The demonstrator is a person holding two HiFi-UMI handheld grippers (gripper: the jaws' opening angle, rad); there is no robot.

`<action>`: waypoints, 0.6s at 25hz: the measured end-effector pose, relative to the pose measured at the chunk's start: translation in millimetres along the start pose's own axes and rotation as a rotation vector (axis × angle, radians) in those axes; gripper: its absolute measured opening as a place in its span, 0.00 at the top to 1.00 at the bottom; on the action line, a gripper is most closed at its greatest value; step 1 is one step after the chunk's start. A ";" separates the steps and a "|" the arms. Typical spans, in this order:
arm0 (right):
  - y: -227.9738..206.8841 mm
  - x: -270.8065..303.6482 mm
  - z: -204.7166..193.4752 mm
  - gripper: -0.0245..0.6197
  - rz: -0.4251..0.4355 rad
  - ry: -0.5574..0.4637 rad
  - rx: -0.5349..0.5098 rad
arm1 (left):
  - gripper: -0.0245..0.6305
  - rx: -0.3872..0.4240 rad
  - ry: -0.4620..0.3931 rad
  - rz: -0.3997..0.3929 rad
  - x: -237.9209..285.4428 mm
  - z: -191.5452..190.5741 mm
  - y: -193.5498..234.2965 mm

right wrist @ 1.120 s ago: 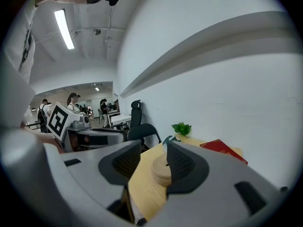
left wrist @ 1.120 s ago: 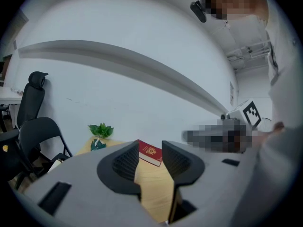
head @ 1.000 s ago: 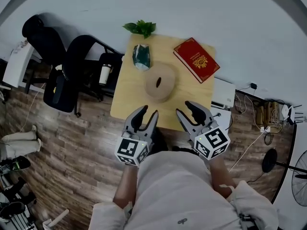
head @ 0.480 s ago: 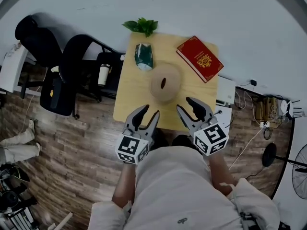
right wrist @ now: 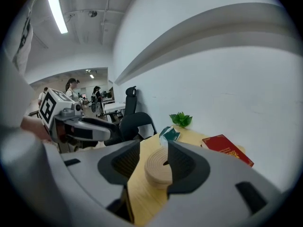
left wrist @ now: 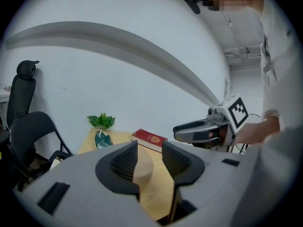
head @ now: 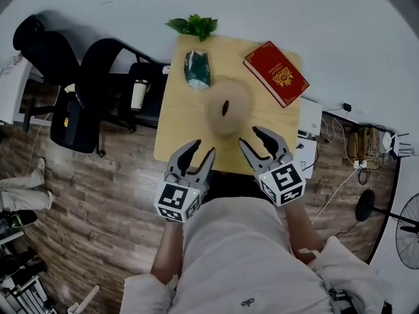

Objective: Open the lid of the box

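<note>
The box (head: 226, 113) stands in the middle of the desk (head: 180, 129), lid (right wrist: 155, 161) on. The left claw (head: 201, 150) and right claw (head: 250, 136) hang before it, empty, jaws apart. The right has just been opening, I think to fit around the wide lid.

A plain white wall (head: 294, 12) runs behind a square light-wood table (head: 180, 129), which stands on a floor (head: 98, 195) of dark wood planks. Left of the table are a black high-backed office chair (head: 42, 44) and a second black chair (head: 108, 67), close together. Cables (head: 363, 152) lie on the floor at the right, near a black fan (head: 407, 237). A strip light (right wrist: 57, 12) glows on the ceiling.
</note>
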State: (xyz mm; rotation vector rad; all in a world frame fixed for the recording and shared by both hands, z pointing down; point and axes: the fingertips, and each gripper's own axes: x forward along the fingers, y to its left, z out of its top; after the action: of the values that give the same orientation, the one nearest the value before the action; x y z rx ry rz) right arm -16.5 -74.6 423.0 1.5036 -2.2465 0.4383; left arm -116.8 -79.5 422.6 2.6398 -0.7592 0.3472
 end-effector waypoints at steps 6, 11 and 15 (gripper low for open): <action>-1.8 18.9 -10.5 0.69 0.025 0.038 -0.047 | 0.75 -0.025 0.002 0.039 -2.3 -5.3 13.2; -2.9 33.8 -18.0 0.67 0.062 0.076 -0.098 | 0.75 -0.049 0.029 0.088 0.0 -13.5 21.6; -2.0 45.4 -26.0 0.66 0.100 0.105 -0.123 | 0.75 -0.056 0.038 0.107 3.7 -17.0 24.3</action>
State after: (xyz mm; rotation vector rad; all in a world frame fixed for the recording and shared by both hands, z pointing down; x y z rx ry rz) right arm -26.1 -99.6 468.0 1.2815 -2.2301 0.3915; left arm -129.3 -93.2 445.9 2.5398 -0.8869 0.3978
